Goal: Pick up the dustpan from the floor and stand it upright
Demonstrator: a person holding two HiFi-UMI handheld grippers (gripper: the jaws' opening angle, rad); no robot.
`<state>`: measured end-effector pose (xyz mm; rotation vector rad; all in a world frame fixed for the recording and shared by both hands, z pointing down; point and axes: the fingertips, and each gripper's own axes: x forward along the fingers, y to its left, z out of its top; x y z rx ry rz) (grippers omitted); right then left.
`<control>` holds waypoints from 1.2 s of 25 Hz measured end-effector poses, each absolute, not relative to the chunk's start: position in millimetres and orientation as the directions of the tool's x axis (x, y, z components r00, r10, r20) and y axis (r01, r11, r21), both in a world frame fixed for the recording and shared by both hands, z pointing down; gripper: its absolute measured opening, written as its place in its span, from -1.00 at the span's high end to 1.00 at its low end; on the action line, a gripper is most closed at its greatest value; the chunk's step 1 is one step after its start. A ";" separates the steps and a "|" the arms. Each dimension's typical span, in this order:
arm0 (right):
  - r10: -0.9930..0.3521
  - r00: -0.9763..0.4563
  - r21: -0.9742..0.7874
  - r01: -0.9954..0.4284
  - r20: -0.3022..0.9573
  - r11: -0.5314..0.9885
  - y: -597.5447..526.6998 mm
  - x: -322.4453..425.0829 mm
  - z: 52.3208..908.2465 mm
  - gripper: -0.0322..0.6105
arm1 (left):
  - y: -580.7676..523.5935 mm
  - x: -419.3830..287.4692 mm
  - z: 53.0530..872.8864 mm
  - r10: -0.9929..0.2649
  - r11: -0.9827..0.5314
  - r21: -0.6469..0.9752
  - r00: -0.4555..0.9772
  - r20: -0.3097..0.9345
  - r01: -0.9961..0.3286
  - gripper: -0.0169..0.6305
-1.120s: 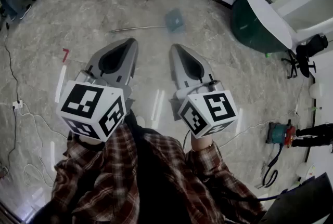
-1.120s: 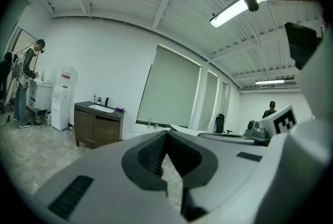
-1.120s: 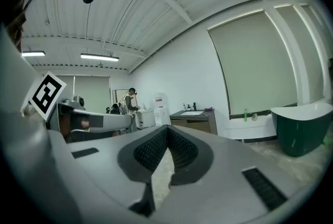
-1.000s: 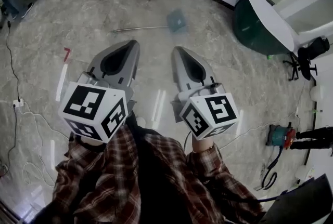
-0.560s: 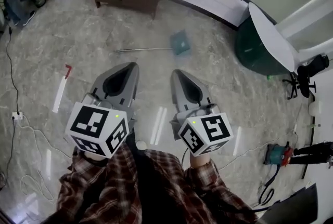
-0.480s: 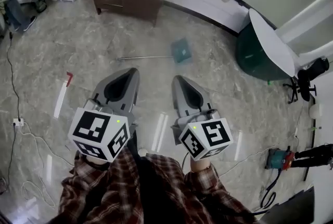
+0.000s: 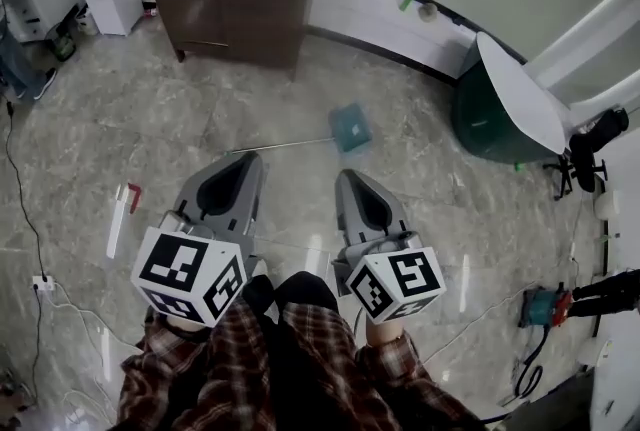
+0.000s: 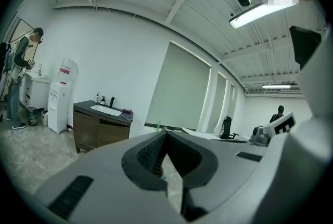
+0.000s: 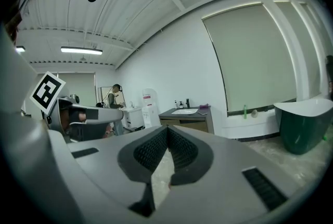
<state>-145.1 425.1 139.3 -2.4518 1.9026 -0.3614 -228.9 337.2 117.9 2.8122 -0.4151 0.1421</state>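
- Holding my left tool (image 7: pixel 250 159) clenched, jaws meeting at the tips with nothing between them.
- My right tool (image 7: pixel 346 176) is clenched too, and empty.
- I see the teal dustpan (image 7: pixel 350 127) lying on the floor (image 7: pixel 140 109) ahead of both tools, apart from them, its long handle (image 7: pixel 280 145) stretched leftward.
- A brown sink cabinet (image 7: pixel 235 14) stands beyond.

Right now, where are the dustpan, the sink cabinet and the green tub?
dustpan (image 7: pixel 350 127): head view, on its teal pan.
sink cabinet (image 7: pixel 225 19): head view, on its brown front.
green tub (image 7: pixel 480 117): head view, on its outer wall.
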 end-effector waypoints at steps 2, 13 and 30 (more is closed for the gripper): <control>-0.953 0.238 -0.156 -0.951 0.187 -0.268 413.9 -137.6 144.2 0.87 | 322.9 -225.1 122.1 -0.268 -0.912 0.278 0.952 0.149 -0.300 0.91; -0.957 0.210 -0.166 -0.955 0.201 -0.245 340.2 -77.6 154.7 0.87 | 251.4 -170.9 136.8 -0.304 -0.897 0.275 0.935 0.182 -0.345 0.91; -0.983 0.057 -0.125 -0.989 0.177 -0.080 246.0 132.6 120.7 0.87 | 169.8 24.6 102.9 -0.460 -0.835 0.273 0.878 0.132 -0.478 0.91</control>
